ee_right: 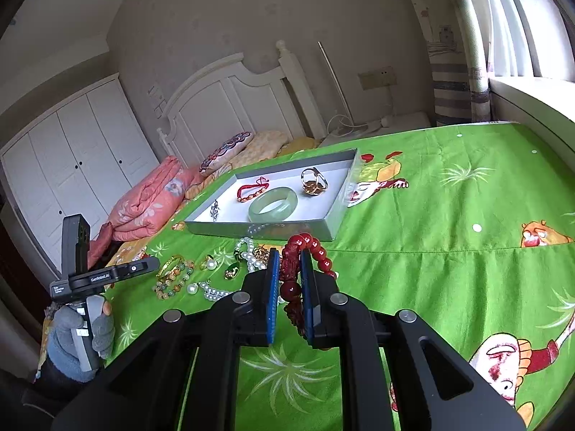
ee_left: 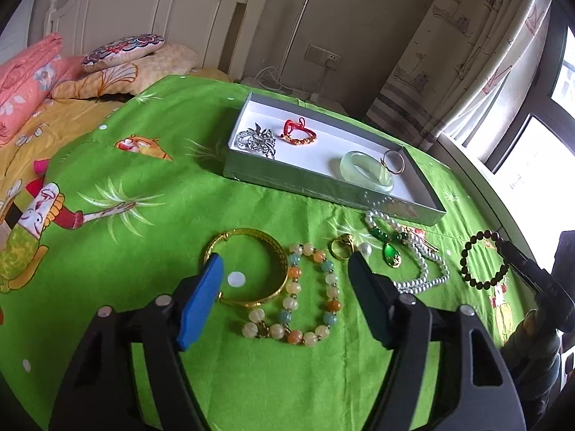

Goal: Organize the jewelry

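While the right tongs (ee_right: 289, 287) are clamped on the dark red beaded bracelet (ee_right: 305, 262), which hangs between the pads above the green cartoon-print cloth (ee_right: 431, 287), the sensible course is to carry it level over the shallow grey cardboard tray (ee_right: 258, 228) and let go above the bare white floor, clear of the pale green jade bangle (ee_right: 273, 204). The left tongs (ee_left: 284, 276) stand open over the yellow gold bangle (ee_left: 244, 269) and the pastel beaded bracelet (ee_left: 305, 298), seemingly touching neither, though their tips hide that.
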`<state>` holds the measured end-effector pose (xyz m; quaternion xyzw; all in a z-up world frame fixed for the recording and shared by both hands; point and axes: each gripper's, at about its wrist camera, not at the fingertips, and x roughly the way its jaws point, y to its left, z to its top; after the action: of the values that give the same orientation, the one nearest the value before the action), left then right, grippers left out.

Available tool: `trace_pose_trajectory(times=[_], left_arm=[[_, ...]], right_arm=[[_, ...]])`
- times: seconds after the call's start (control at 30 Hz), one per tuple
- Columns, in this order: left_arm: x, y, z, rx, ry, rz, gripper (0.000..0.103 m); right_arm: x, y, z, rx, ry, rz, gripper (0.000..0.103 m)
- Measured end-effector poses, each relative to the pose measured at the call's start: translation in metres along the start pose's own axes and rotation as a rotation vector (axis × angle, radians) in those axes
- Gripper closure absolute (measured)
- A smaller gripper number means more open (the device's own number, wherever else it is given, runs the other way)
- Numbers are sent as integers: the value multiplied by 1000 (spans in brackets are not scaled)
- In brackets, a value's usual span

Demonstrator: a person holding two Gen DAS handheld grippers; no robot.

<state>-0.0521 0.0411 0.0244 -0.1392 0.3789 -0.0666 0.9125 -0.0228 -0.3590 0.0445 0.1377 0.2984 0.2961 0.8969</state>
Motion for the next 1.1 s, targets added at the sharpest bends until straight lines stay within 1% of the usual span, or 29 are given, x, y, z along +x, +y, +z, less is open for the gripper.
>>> trace_pose_trajectory(times=[0.03, 0.07, 0.13, 0.17, 0.2, 0.27, 0.33, 0.4, 0.43, 0.53, 0.6, 0.7, 0.77, 0.83, 0.93, 1.03, 1.1], left_arm=[[4, 0, 4, 1, 16, -9, 49], [7, 0, 8, 4, 32, -12, 55], [15, -3, 13, 21, 53, 13, 56], [20, -5, 16, 30, 66, 43, 57], [26, -6, 18, 32, 88, 73, 59], [40, -2, 21, 9, 137, 108, 66], [42, -1, 23, 0, 131, 126, 68], [43, -1, 26, 6, 143, 142, 68], [44, -3, 28, 23, 146, 166, 68], [53, -3, 33, 113, 131, 253, 67], [58, 0, 38, 149, 126, 283, 67], [61, 14, 49, 121, 130, 269, 67], [59, 23, 55, 98, 127, 231, 67], [56, 26, 56, 99, 125, 222, 67], [46, 21, 49, 127, 117, 213, 55], [42, 10, 37, 182, 124, 226, 54], [46, 4, 29, 223, 136, 249, 54]], right_arm=[[0, -2, 0, 12, -1, 5, 91], [-1, -4, -1, 23, -3, 7, 91], [-1, -7, -1, 35, -6, 10, 91], [-1, -7, -1, 35, -6, 9, 91], [-2, -6, -1, 33, -6, 8, 91], [-1, -5, -1, 30, -4, 4, 91], [-1, -6, -1, 33, -3, 5, 91], [-1, -7, -1, 38, -2, 6, 91], [-1, -7, -1, 39, -1, 6, 91], [-1, -7, 0, 38, 0, 5, 90], [-1, -8, 0, 40, -1, 6, 90], [0, -8, 0, 41, 4, 5, 90], [1, -8, 0, 40, 7, 5, 90], [1, -8, 0, 42, 8, 6, 90], [2, -9, 1, 45, 9, 7, 90], [2, -8, 0, 40, 11, 5, 90], [2, -8, 0, 39, 12, 4, 90]])
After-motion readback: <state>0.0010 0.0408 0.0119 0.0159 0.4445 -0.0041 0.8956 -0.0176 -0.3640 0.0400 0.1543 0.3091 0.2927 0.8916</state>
